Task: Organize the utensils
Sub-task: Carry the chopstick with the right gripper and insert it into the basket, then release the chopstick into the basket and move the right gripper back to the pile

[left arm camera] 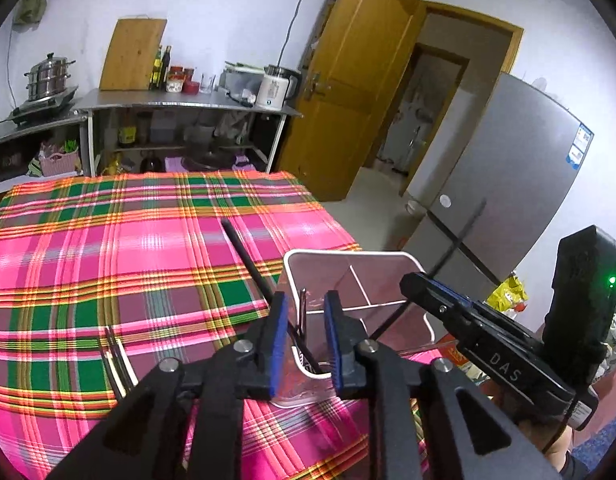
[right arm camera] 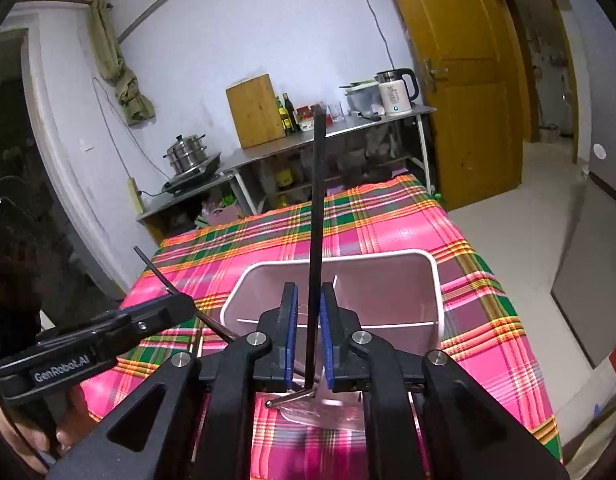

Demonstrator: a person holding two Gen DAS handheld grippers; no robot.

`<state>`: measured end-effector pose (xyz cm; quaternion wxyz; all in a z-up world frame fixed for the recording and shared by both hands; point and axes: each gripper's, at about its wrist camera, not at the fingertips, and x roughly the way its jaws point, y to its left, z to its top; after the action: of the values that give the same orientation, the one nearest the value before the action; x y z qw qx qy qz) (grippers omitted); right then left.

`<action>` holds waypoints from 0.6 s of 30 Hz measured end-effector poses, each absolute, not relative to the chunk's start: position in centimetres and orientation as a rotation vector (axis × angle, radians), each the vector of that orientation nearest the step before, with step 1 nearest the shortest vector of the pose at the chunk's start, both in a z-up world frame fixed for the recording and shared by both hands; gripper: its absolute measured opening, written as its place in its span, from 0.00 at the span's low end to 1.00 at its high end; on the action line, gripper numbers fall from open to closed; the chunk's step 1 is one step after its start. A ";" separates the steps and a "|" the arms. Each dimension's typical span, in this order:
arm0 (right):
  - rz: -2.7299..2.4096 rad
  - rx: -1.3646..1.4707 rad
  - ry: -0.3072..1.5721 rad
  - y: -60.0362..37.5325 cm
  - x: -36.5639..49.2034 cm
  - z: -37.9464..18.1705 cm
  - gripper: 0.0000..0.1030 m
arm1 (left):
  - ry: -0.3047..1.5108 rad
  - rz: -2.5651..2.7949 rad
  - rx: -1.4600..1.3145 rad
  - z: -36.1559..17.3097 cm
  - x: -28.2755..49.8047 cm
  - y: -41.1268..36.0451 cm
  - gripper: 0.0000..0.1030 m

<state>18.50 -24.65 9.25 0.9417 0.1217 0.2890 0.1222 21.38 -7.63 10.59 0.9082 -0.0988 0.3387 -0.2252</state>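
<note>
Several thin sticks (left arm camera: 116, 364): lie flat on the plaid surface (left arm camera: 108, 240), furthest left. They are judged to be waiting their turn.

Left gripper (left arm camera: 306, 298): its blue pads stand apart over the near left corner of the holder, pressing on nothing. The gap suggests a drop-off rather than a grasp.

Left black stick (left arm camera: 244, 256): slants up and away past the left pad. Its lower end sits inside the holder's nearest section, so the rim and floor appear to carry it.

Holder (left arm camera: 387, 255): clear-walled, white-rimmed and split by dividers. It stands near the right edge of the surface, within reach of both hands, as the collecting point for the utensils.

Right gripper (right arm camera: 309, 288): hovers above the holder's near wall with its pads slightly spread. Daylight shows on the left side of the stick between them, so it is not pinched.

Right black stick (right arm camera: 316, 200): stands almost upright between those pads, with its foot down in the near section. It is likely kept vertical so that it slides in cleanly.

Metal piece (right arm camera: 292, 397): glints at the holder's base. What it is cannot be made out.
</note>
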 end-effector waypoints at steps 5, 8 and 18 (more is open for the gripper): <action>0.231 0.219 0.550 -24.8 17.1 10.6 0.15 | 0.651 -0.449 -0.216 11.7 19.7 -6.2 0.26; 0.214 0.217 0.536 -25.2 16.3 11.0 0.15 | 0.631 -0.434 -0.224 12.1 18.6 -5.2 0.29; 0.197 0.247 0.510 -26.2 13.2 11.4 0.16 | 0.616 -0.346 -0.265 10.7 14.9 -0.9 0.37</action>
<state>13.20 -26.25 11.36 0.9554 0.1214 0.2510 0.0973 14.92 -0.95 10.73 0.9296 -0.1292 0.3009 -0.1688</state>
